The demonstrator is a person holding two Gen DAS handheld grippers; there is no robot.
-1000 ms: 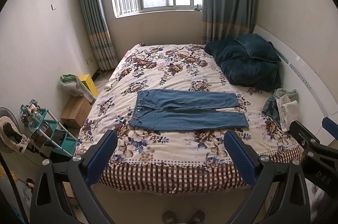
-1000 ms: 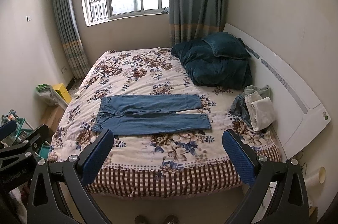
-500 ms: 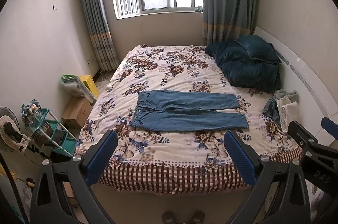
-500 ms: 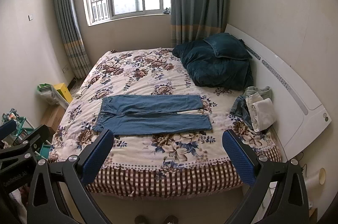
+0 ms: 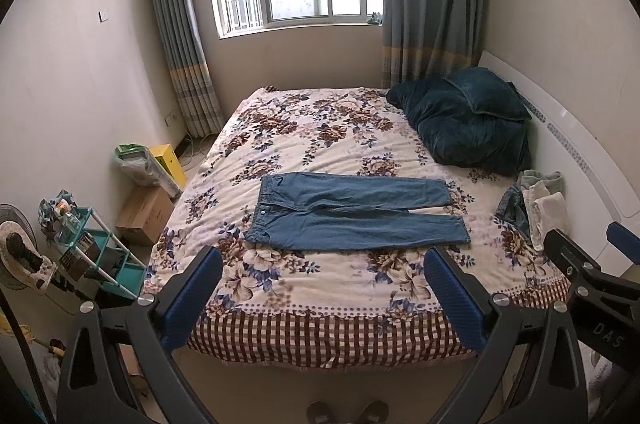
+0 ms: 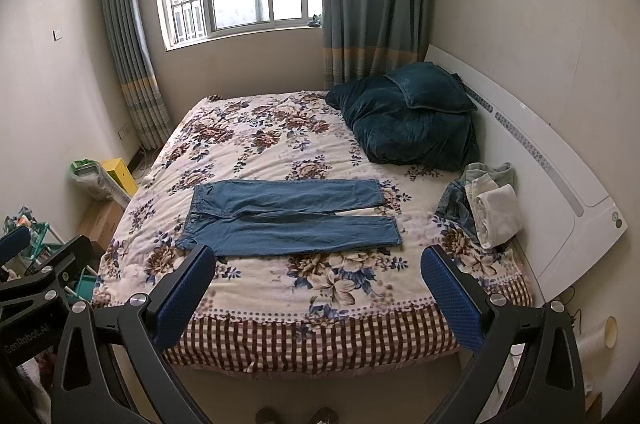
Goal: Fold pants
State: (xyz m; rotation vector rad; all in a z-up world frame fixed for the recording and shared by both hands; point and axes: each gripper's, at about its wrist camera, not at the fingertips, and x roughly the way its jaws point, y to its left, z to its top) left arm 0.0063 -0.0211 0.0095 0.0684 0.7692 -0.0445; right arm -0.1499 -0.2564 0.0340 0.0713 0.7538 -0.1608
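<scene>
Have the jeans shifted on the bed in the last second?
No. The jeans lie flat in the same place among the bedspread's flowers; only the cameras drifted slightly.

Two printed marks can be read. In the left wrist view, the black body of the right gripper [image 5: 592, 264], at about 4 o'clock near the frame's edge, carries pale letters that read "DAS", possibly part of a longer word. In the right wrist view, the black body of the left gripper [image 6: 36, 256], at about 8 o'clock, bears "GenRobot.AI" in faint grey lettering along its side. No other writing is legible.
</scene>
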